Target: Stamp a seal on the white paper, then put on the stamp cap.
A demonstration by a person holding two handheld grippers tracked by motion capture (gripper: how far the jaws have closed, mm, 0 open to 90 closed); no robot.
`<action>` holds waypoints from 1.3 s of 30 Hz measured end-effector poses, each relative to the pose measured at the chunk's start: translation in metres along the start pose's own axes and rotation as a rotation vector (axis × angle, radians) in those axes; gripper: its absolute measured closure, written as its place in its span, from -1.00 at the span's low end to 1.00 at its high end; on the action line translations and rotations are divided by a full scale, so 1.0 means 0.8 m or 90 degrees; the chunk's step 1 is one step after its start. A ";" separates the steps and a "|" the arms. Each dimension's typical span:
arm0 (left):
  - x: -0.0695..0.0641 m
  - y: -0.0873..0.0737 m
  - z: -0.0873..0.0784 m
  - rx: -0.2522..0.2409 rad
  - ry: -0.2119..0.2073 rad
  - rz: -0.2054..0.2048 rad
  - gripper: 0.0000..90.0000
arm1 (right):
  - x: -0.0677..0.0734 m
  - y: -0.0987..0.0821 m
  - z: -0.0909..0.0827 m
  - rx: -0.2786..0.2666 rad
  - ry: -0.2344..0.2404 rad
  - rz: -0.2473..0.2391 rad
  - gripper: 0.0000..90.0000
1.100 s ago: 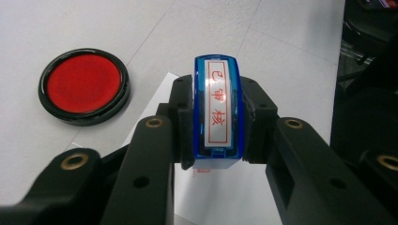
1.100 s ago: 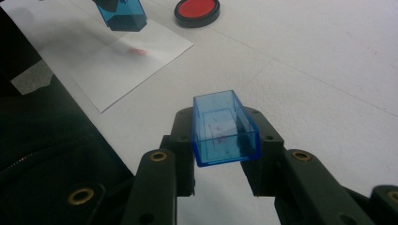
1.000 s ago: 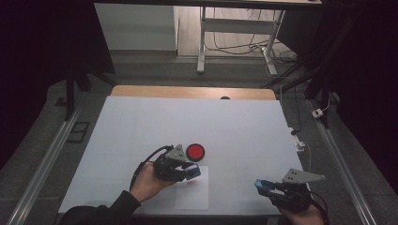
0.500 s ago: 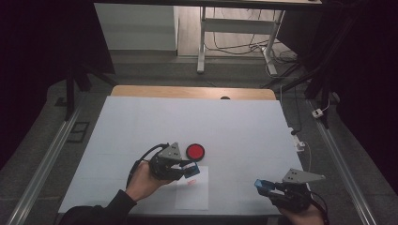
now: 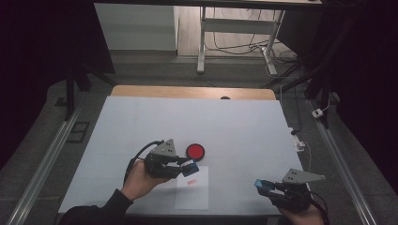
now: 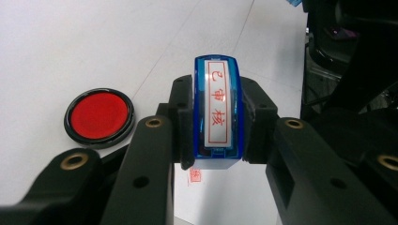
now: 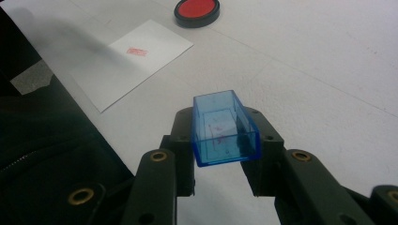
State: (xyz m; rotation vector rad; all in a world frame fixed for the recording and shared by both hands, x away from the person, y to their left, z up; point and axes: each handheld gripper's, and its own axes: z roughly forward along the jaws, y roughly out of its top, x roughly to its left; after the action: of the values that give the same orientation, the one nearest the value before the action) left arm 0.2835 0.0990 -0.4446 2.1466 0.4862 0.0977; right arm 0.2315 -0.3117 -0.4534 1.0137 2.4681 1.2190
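My left gripper [image 5: 187, 167] [image 6: 216, 119] is shut on a blue stamp [image 6: 217, 112] [image 5: 189, 167] whose top label bears red characters; it hangs just above a white sheet of paper [image 5: 193, 188] [image 7: 126, 61]. A red stamped mark [image 5: 190, 182] [image 7: 137, 51] [image 6: 195, 175] shows on that sheet. The round red ink pad [image 5: 195, 151] [image 6: 98, 116] [image 7: 197, 10] lies on the table just beyond the sheet. At the front right, my right gripper [image 5: 264, 185] [image 7: 224, 136] is shut on the stamp's clear blue cap [image 7: 224, 129] [image 5: 264, 184], open end up.
The white table [image 5: 234, 126] stretches wide beyond the ink pad. A dark sleeve [image 7: 42, 154] lies at the left of the right gripper view. A power strip and cables [image 5: 300, 140] sit at the table's right edge.
My left gripper has lifted the stamp off the paper and drawn slightly back, and the red mark now shows on the sheet. The right gripper has stayed still.
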 end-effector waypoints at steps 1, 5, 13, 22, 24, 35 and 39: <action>0.000 0.000 -0.001 -0.002 0.000 0.001 0.56 | 0.000 0.000 0.000 0.000 0.000 0.000 0.52; 0.000 0.002 -0.006 -0.008 0.002 0.000 0.56 | 0.000 0.000 0.000 0.001 0.000 0.000 0.53; 0.001 0.002 -0.009 -0.006 0.002 0.007 0.55 | -0.001 0.000 0.001 0.005 0.009 0.007 0.53; 0.002 0.003 -0.011 -0.004 0.004 0.005 0.55 | 0.000 0.001 0.000 -0.001 0.009 0.002 0.53; 0.002 0.003 -0.012 -0.005 0.002 0.002 0.55 | 0.000 0.001 0.000 -0.003 0.010 0.002 0.53; 0.005 0.004 -0.013 -0.002 0.000 0.001 0.55 | 0.003 0.005 -0.001 -0.022 0.018 -0.005 0.53; 0.005 0.004 -0.015 -0.004 -0.001 -0.002 0.55 | 0.004 0.008 0.000 -0.025 0.021 -0.009 0.53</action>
State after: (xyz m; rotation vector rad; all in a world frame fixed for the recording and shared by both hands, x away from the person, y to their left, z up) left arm 0.2857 0.1079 -0.4352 2.1402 0.4878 0.0949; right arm 0.2321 -0.3070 -0.4482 0.9727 2.4620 1.2839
